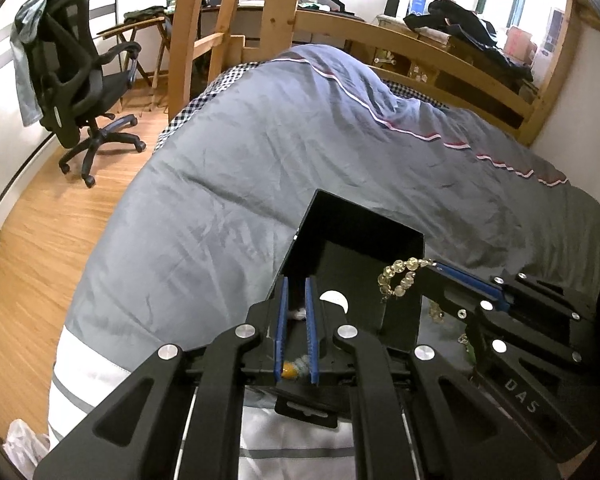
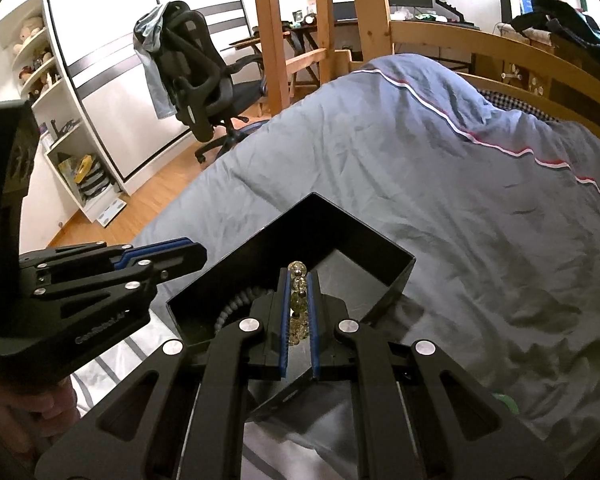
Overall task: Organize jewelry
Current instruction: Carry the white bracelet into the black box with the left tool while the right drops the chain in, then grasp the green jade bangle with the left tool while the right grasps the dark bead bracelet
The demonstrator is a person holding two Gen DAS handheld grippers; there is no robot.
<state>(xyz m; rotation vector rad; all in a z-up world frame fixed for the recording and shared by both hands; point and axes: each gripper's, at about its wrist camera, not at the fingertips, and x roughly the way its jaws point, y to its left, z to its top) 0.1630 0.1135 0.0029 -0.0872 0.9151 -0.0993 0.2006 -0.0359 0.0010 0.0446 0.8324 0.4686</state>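
Holding a pale yellow glass-bead bracelet (image 1: 400, 276) between closed blue-padded fingers, the right gripper (image 2: 299, 280) hangs over the near right rim of the open black rectangular box (image 2: 364, 236) on the grey quilt (image 2: 480, 200). Its drop point lies just ahead and below. At the box's left wall, the left gripper (image 1: 296, 312) has its jaws narrowed (something small and pale shows between them; whether it is pinched, I cannot tell). A grey beaded strand (image 2: 232, 304) lies inside.
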